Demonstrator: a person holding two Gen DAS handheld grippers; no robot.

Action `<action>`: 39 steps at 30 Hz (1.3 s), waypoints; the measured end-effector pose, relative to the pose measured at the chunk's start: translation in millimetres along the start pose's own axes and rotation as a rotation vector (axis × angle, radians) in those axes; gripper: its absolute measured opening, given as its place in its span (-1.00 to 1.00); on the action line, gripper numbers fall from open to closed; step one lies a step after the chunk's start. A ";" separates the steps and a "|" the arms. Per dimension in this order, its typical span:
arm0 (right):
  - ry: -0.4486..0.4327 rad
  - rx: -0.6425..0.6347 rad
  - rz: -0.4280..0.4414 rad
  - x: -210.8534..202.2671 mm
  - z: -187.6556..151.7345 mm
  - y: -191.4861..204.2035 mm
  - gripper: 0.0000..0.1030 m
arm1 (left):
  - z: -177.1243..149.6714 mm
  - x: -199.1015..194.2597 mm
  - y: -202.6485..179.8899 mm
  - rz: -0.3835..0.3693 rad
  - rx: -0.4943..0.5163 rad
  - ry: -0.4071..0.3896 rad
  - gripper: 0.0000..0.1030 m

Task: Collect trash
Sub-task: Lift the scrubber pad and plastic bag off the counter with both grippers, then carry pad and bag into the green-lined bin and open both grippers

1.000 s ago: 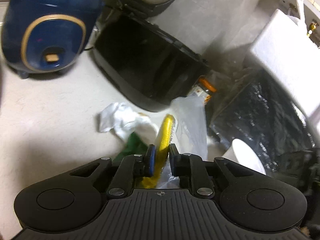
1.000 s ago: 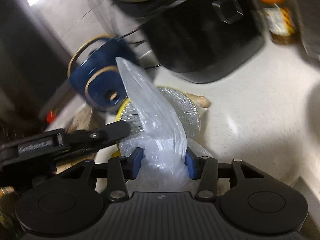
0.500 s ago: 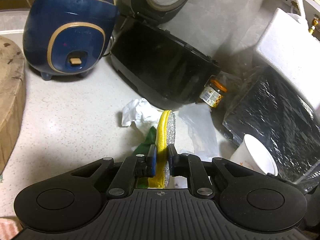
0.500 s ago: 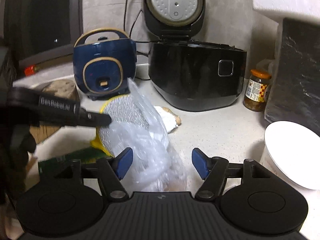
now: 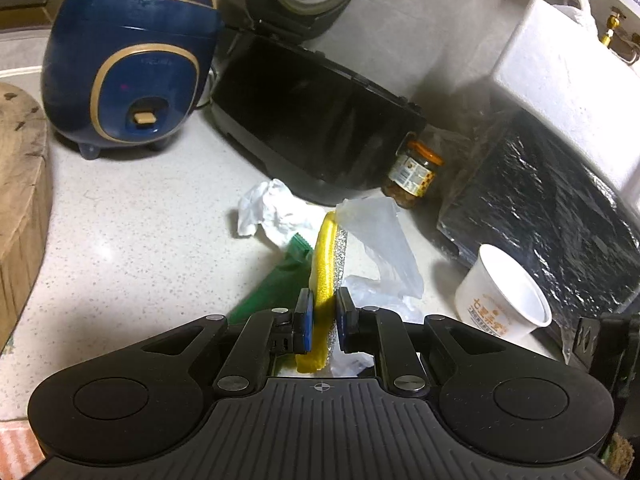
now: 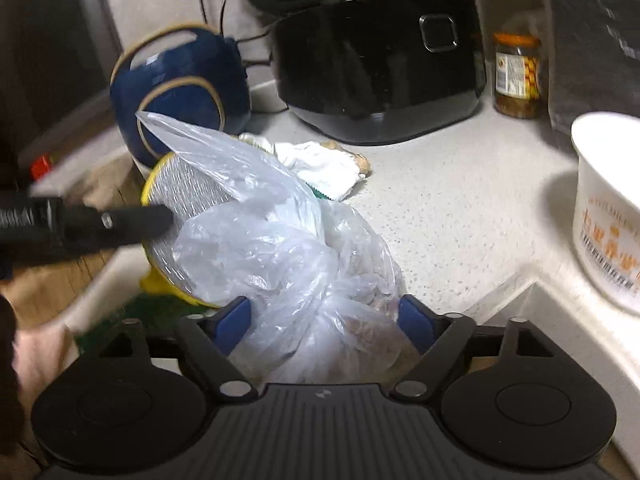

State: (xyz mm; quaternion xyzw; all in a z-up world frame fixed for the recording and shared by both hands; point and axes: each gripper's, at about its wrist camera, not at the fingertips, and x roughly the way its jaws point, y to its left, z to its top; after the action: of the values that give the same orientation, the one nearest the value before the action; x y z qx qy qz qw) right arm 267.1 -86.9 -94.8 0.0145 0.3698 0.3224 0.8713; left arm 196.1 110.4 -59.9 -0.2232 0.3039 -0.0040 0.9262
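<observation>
- The left gripper (image 5: 323, 314) is clamped on a yellow sponge (image 5: 323, 264) with a silver scrubbing face, held on edge just in front of the black cooker (image 5: 316, 128).
- The right gripper (image 6: 326, 322) has just been opening; its jaws stand wide apart around a clear plastic bag (image 6: 280, 256), and the pads do not press it.
- The bag sits on the counter (image 5: 132, 236) in front of the black cooker, leaning against the sponge's silver face.
- A crumpled white tissue (image 5: 272, 208) lies just in front of the black cooker, with a green wrapper (image 5: 276, 284) beside it.
- A white paper cup (image 5: 502, 300) stands to the right of the black cooker, and a jar (image 5: 414, 174) stands at its right corner.
- A blue cooker (image 5: 128, 72) stands to its left.
</observation>
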 end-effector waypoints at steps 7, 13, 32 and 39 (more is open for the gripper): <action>0.074 -0.074 0.023 6.2 5.9 5.5 0.52 | -1.8 3.7 6.5 -0.001 -0.049 0.000 -0.70; -0.083 -0.151 -0.069 -9.4 -3.8 22.0 0.47 | -2.6 3.9 14.9 0.028 -0.082 -0.002 -0.71; -0.196 0.111 -0.130 -125.8 -8.5 6.9 -0.68 | 5.9 -30.9 7.3 -0.194 -0.124 -0.052 -0.72; -0.149 0.211 -0.290 -184.5 -91.6 -52.4 -0.67 | -42.4 -56.3 -50.7 -0.228 -0.046 0.012 -0.72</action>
State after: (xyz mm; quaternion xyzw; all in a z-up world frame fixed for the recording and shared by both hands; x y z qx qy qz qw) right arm 140.4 -253.5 -57.9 0.0759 0.3343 0.1509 0.9272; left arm 132.7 55.3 -37.5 -0.2774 0.2822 -0.1039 0.9125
